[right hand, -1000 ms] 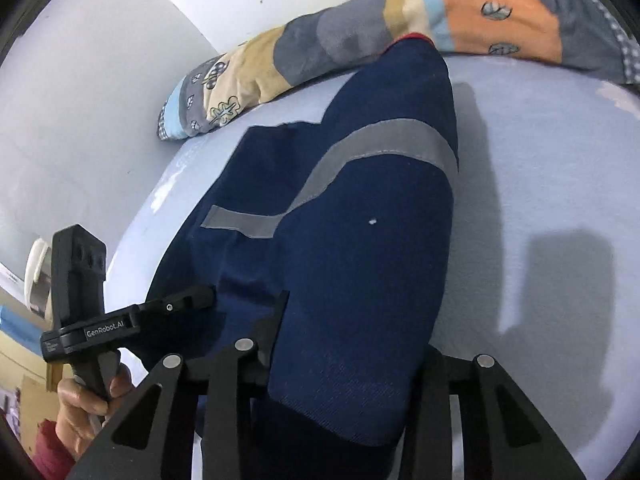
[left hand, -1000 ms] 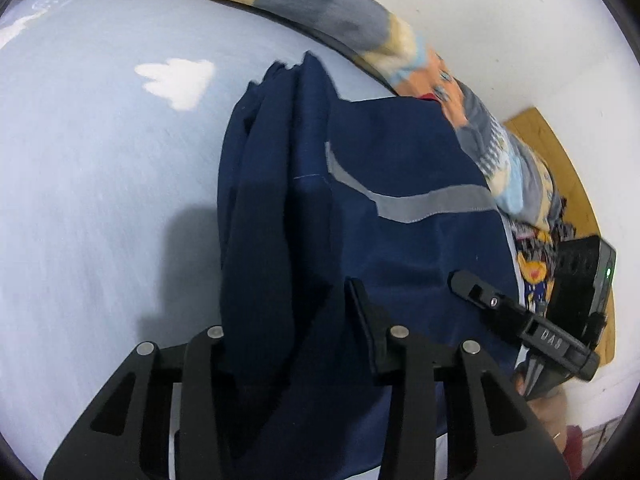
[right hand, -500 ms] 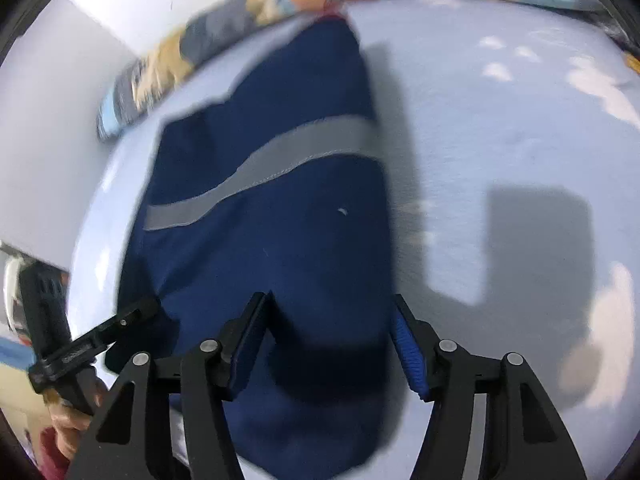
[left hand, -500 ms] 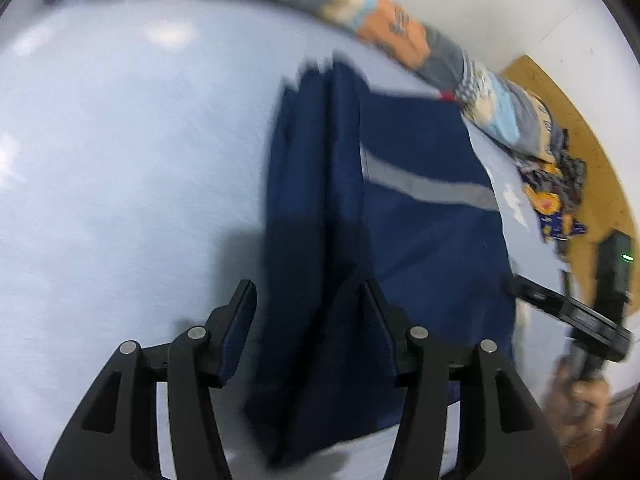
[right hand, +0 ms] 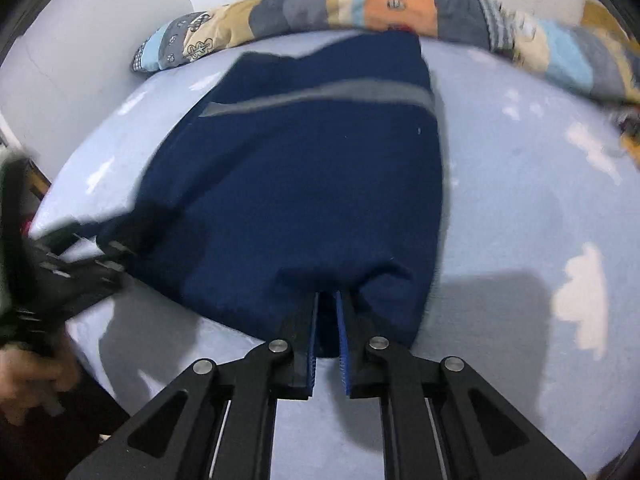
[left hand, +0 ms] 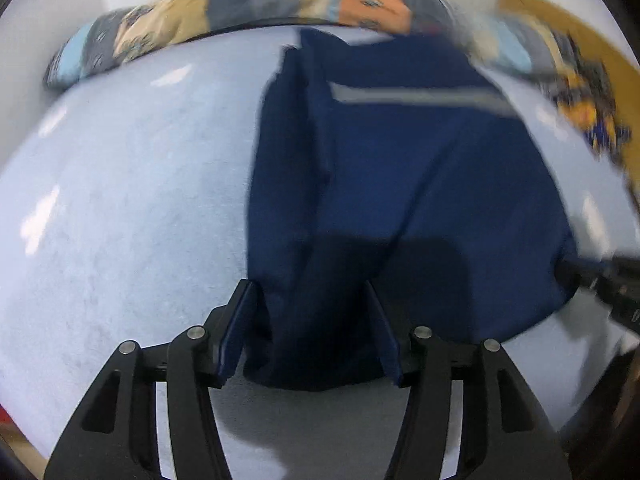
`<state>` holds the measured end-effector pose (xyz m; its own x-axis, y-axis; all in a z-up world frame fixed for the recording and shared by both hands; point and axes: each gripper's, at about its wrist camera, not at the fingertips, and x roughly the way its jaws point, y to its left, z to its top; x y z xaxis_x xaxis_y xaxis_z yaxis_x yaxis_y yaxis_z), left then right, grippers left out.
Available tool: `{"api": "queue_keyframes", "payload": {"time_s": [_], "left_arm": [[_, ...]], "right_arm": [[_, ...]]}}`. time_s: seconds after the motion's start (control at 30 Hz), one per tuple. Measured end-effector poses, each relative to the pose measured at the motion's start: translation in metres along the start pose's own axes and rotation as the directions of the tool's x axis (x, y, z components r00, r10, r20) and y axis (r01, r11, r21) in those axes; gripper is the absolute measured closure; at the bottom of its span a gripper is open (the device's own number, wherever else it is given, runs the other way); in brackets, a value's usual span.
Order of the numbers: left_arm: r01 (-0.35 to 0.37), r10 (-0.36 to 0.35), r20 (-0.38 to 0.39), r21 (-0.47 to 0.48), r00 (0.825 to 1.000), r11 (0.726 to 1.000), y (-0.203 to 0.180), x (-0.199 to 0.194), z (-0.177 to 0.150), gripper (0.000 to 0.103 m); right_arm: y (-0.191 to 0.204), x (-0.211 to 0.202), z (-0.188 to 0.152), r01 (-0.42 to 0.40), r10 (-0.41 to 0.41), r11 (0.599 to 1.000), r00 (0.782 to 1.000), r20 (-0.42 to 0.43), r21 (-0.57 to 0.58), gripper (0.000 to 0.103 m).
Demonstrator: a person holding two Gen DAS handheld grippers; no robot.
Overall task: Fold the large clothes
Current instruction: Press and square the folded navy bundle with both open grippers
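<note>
Fingers of the right gripper (right hand: 327,332) have just closed and now pinch a bunched fold at the near hem of the navy garment (right hand: 304,184), the cloth puckering around the pads; fingers of the left gripper (left hand: 310,336) have just been opening and stand apart, straddling the near left corner of the same garment (left hand: 400,200) without visibly pressing on it. That garment lies spread on the bed (right hand: 520,200), its far end touching the patchwork quilt (right hand: 320,12) bunched along the wall. It looks a soft, fairly thick knit or fleece, matte and deep blue, crossed by one grey band (right hand: 320,98) near the far end, with extra layers folded along its left edge. I judge it limp and light enough to lift from two corners, though it will sag and drag between them, and the layered edge could slip apart unless every layer is caught. The pale blue sheet looks smooth and printed with white clouds, offering little friction.
</note>
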<state>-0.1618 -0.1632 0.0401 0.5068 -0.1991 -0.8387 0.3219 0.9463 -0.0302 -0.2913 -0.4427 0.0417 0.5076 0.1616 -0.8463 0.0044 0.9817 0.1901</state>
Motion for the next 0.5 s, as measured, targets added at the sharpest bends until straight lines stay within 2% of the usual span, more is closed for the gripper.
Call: {"api": "queue_keyframes", "payload": {"time_s": [0.03,0.07,0.13,0.2,0.23,0.33,0.43,0.5], "left_arm": [[-0.007,0.007,0.025,0.005,1.000,1.000,0.001,-0.010,0.003,0.048],[-0.001,0.000,0.065,0.016,0.998,1.000,0.001,-0.024,0.007,0.048],[0.004,-0.006,0.143,0.017,0.990,1.000,0.002,-0.045,0.017,0.045],[-0.014,0.010,0.212,0.016,0.977,1.000,0.001,-0.058,0.037,0.042],[-0.016,0.011,0.221,0.023,0.975,1.000,-0.003,-0.057,0.047,0.040],[-0.060,0.042,0.192,0.091,0.981,0.994,-0.019,-0.026,0.078,0.039],[-0.042,0.031,0.131,0.087,0.991,0.995,-0.024,0.013,0.093,0.039],[-0.067,0.062,0.079,0.071,0.995,0.995,-0.023,0.039,0.098,0.039]], "right_arm": [[-0.003,-0.006,0.002,-0.021,0.021,0.999,1.000,0.003,0.026,0.095],[-0.005,-0.018,0.003,-0.057,0.056,0.998,0.998,0.027,0.029,0.087],[-0.009,-0.043,0.014,-0.107,0.104,0.994,0.988,0.113,0.020,0.087],[-0.014,-0.054,0.029,-0.088,0.082,0.996,0.983,0.162,0.026,0.086],[-0.019,-0.057,0.044,-0.049,0.043,0.998,0.982,0.186,0.029,0.080],[-0.028,-0.045,0.083,0.023,-0.029,0.999,0.982,0.187,0.033,0.078],[-0.037,-0.020,0.117,0.023,-0.033,0.998,0.985,0.170,0.062,0.076],[-0.039,0.001,0.125,0.035,-0.043,0.998,0.988,0.147,0.057,0.075]]}}
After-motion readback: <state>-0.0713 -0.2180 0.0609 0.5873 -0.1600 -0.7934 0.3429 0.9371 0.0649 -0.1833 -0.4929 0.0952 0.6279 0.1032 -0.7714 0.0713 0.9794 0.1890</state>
